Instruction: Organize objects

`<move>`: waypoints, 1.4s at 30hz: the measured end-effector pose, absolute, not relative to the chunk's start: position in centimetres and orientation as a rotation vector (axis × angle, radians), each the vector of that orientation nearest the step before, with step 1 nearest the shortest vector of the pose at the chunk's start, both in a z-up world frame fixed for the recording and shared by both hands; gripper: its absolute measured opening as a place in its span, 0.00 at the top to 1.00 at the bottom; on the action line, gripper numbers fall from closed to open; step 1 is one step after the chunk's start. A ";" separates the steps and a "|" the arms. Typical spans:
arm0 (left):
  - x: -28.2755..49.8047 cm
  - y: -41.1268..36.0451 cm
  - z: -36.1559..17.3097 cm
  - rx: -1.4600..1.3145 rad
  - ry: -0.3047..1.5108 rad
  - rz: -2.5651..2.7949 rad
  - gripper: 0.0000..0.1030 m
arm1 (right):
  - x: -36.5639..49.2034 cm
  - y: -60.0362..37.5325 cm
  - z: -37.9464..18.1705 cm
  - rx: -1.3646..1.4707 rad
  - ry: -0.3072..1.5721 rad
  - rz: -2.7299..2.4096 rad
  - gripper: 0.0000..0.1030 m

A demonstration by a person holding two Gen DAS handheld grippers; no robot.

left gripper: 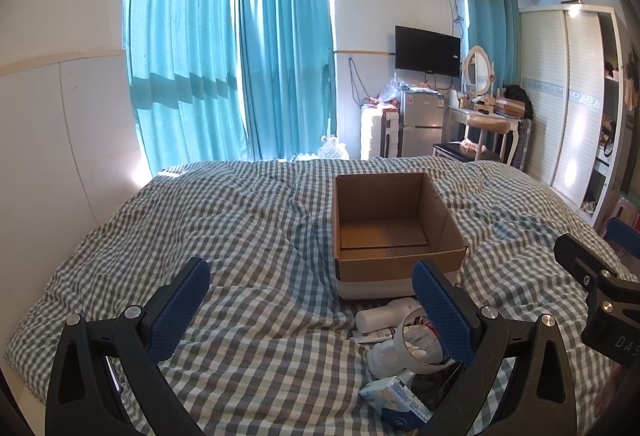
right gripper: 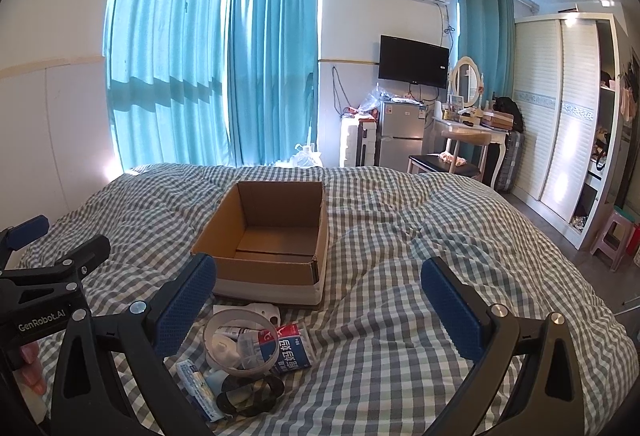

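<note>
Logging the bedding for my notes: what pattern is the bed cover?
Grey-and-white gingham check on the bed cover, clearest in the right wrist view.

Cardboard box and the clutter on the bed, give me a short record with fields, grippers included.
surface: checked bedcover
cardboard box: open, empty, upright
clutter: small items piled just in front of the box, none inside
clear tape roll: on top of the pile
left gripper: open, holding nothing
right gripper: open, holding nothing
</note>
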State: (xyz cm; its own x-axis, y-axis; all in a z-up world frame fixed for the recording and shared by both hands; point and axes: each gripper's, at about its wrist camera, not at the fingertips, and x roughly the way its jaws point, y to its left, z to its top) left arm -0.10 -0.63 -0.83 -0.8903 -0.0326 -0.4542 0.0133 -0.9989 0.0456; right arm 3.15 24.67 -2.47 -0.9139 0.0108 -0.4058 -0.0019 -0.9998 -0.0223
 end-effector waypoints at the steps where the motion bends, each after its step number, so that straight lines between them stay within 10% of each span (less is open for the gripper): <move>1: -0.1 -0.7 -0.8 0.729 -0.062 -3.031 0.00 | 3.2 24.7 -2.5 -0.650 -0.033 3.067 0.00; 42: 1.0 -0.2 0.4 0.792 -0.088 -3.040 0.00 | 5.6 24.3 0.0 -0.652 -0.171 3.109 0.00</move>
